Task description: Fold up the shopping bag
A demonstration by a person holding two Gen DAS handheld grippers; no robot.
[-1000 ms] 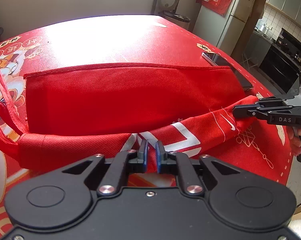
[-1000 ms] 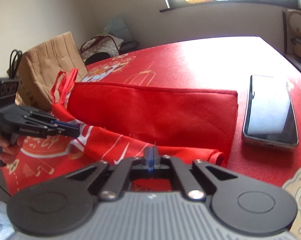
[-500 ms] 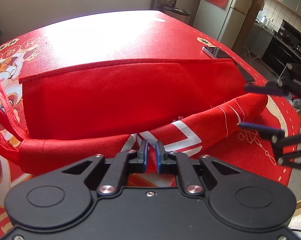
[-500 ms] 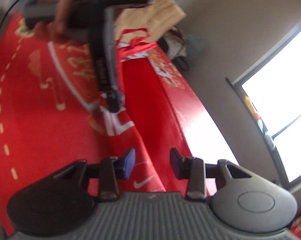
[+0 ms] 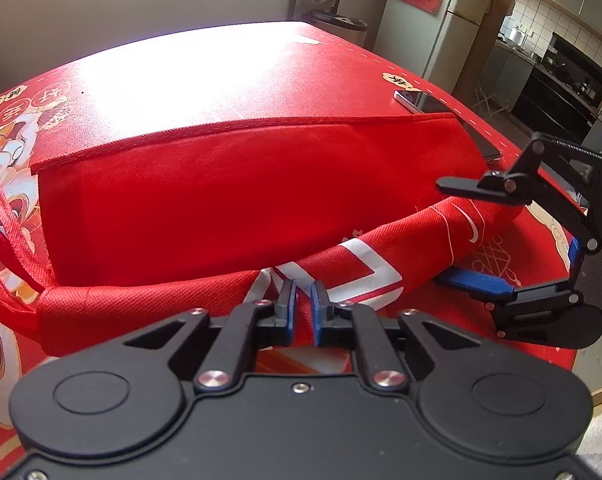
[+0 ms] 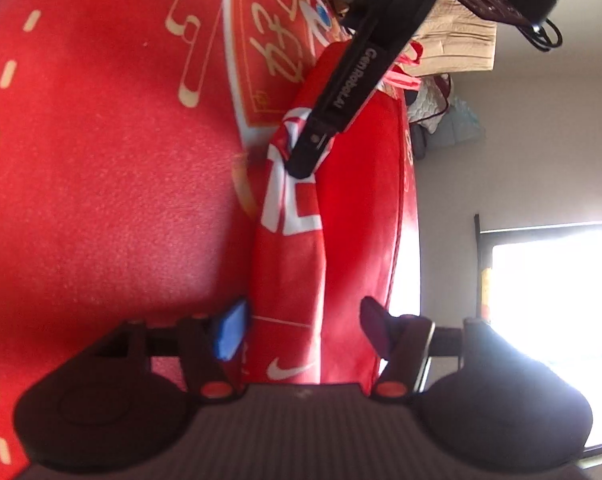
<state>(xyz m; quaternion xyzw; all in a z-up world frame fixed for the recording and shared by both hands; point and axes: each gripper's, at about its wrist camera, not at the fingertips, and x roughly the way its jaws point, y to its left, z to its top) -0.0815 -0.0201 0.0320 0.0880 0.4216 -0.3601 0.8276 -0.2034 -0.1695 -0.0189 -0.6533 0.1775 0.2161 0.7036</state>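
Red nonwoven fabric, a shopping bag (image 5: 253, 184), lies flat on a red printed surface (image 5: 205, 72), its near edge gathered into a long roll; the fold looks partly made, with the roll yet to be flattened and folded again. The left gripper (image 5: 303, 306) has its fingers clamped on the roll's middle. A second ago the right gripper (image 6: 301, 326) was shut on the roll's end; now it is rolled sideways, fingers opening astride that end without pressing.

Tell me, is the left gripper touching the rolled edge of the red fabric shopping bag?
Touching. In the left wrist view the left gripper is shut on the red fabric shopping bag, its rolled edge pinched between the blue pads.
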